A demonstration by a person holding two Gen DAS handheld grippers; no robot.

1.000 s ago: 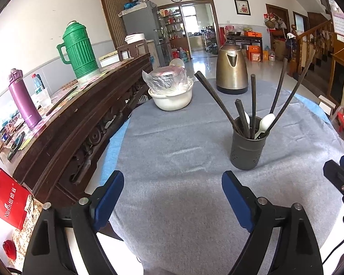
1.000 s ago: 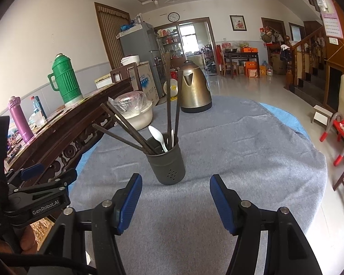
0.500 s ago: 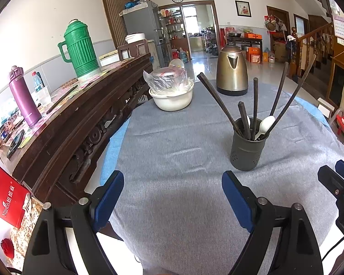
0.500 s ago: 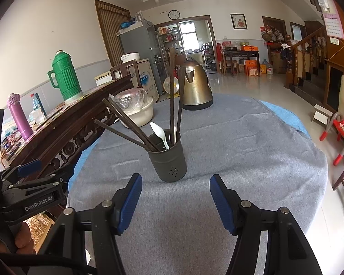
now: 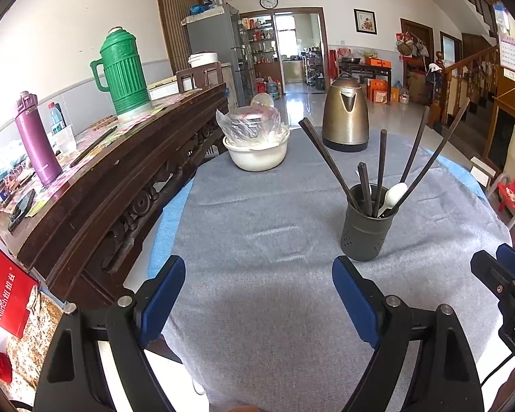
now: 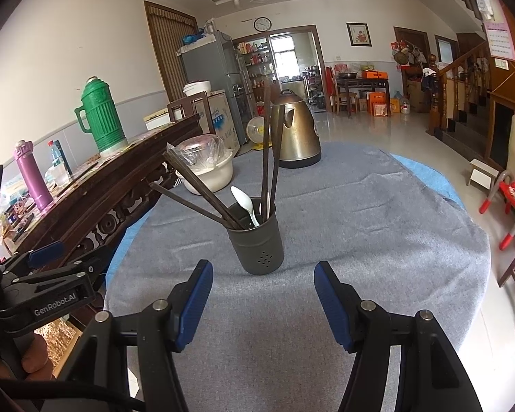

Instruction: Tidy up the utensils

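Basically unchanged: both claws, left claw (image 5: 259, 304) and right claw (image 6: 262, 304), still apart, empty; chopsticks (image 6: 265, 147) and spoon (image 6: 243, 202) already in utensil holder (image 6: 257, 240) mid-table (image 6: 377, 240).

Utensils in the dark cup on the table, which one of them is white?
The spoon. It is the only white piece in the cup; the others are long dark chopsticks that stick up well above it.
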